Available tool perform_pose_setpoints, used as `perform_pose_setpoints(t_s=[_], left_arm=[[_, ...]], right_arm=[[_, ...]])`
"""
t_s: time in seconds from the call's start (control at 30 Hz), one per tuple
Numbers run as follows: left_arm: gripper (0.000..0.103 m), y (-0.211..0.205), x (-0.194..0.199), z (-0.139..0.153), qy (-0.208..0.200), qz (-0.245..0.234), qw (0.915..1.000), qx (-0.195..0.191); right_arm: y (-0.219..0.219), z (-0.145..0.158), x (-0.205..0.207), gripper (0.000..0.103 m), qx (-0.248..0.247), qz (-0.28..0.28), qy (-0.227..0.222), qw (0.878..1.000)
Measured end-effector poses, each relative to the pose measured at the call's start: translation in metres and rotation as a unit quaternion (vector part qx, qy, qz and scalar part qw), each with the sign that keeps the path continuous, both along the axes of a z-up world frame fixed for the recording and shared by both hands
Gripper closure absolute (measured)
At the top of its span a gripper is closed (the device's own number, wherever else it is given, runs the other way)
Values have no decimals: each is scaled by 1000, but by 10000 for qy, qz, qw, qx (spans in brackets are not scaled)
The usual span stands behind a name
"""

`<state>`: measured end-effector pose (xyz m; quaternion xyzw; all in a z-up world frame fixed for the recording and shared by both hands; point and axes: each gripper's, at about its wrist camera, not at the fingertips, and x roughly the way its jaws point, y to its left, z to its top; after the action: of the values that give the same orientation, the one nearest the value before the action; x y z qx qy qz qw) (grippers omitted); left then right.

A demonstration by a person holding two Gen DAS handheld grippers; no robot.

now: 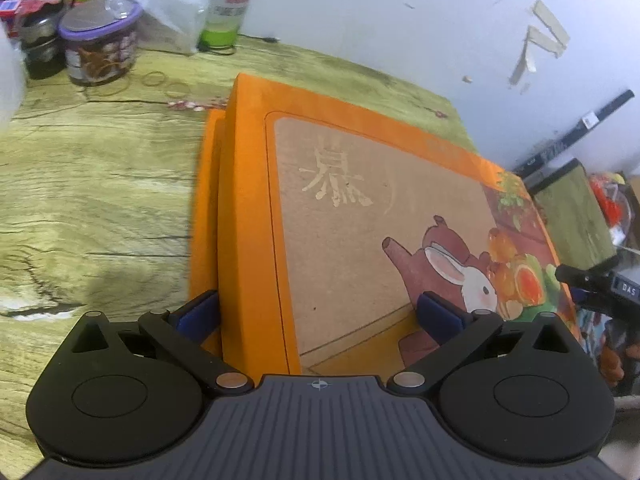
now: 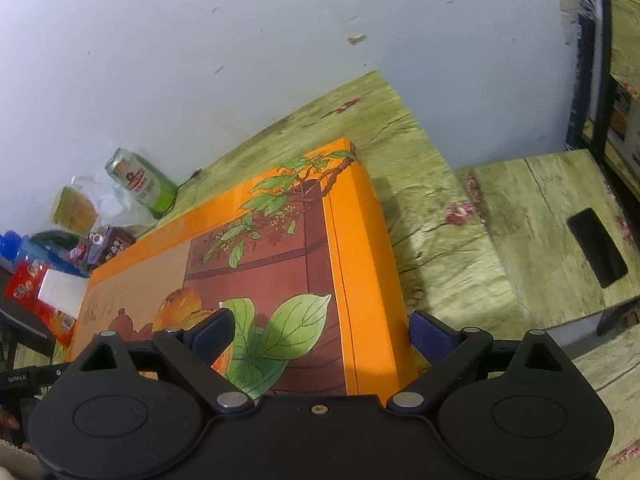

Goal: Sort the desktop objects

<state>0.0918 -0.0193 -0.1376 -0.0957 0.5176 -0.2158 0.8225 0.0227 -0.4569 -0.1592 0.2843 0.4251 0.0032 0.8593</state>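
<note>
both grippers, left gripper (image 1: 318, 312) and right gripper (image 2: 322, 334), have fingers spread astride opposite edges of the orange box lid (image 1: 360, 216) on the worktop (image 1: 100, 168).

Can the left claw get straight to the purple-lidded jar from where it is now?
Probably yes. The left claw is open, straddling the orange box's left edge. The purple-lidded jar stands far left on the table, with only bare tabletop and loose rubber bands between.

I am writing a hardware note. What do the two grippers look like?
Both look alike. The left gripper and right gripper have black linkage arms on round black housings, silver pivot pins and dark blue finger pads. The left gripper's body is ribbed grey with a small crosshair mark.
</note>
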Motion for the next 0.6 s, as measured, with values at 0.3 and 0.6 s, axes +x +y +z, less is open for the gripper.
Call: perform_pose_setpoints(t_s=[0.3, 0.6], left_arm=[[0, 0, 2, -8, -179, -154, 9984, 504], [0, 13, 1, -14, -77, -79, 9988, 481]], right_arm=[[33, -9, 7, 8, -532, 323, 89, 9980], [29, -11, 1, 6, -554, 114, 173, 9983]])
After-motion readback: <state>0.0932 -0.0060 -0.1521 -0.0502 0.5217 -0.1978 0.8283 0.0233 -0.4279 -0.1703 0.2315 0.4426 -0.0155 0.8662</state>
